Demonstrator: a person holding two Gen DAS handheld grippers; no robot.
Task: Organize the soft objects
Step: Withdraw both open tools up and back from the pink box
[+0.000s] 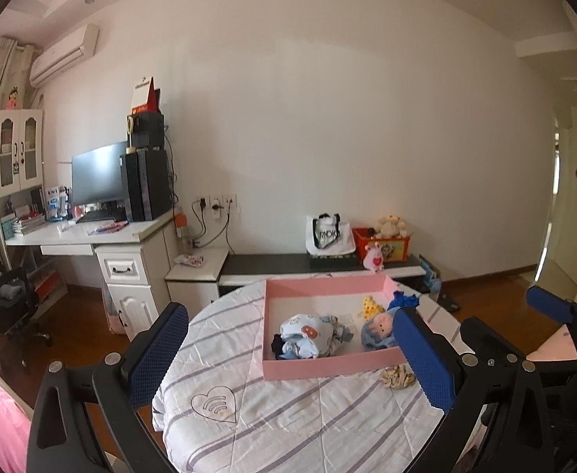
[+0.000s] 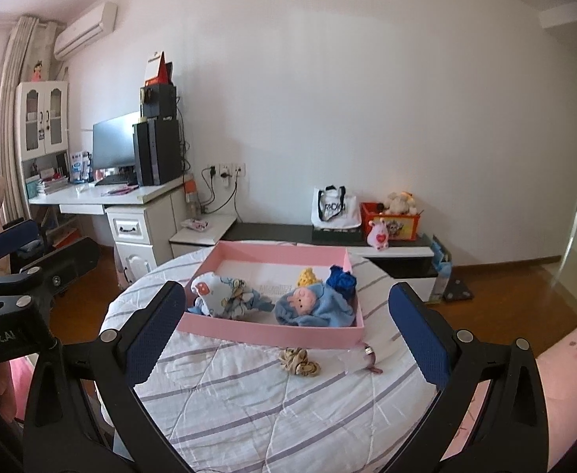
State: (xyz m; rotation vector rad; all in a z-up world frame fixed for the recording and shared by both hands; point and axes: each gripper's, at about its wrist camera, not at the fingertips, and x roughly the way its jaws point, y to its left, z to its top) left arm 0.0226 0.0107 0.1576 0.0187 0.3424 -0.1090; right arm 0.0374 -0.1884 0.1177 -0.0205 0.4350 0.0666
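Lying crumpled — fuzzy scrunchie [image 2: 300,361] beside rectangular pink tray [image 2: 272,331].

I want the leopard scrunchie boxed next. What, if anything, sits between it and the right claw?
Nothing visible. The scrunchie lies on bare quilt ahead of the open right claw, just outside the pink tray.

pink tray [image 2: 272,331] on quilt holds printed cloth [image 2: 225,295], blue doll towel [image 2: 316,307]; leopard scrunchie [image 2: 300,362] just outside front wall

Right tool [image 2: 288,339] open above striped table [image 2: 249,414]; leopard scrunchie [image 2: 299,361] beside pink tray [image 2: 272,332].
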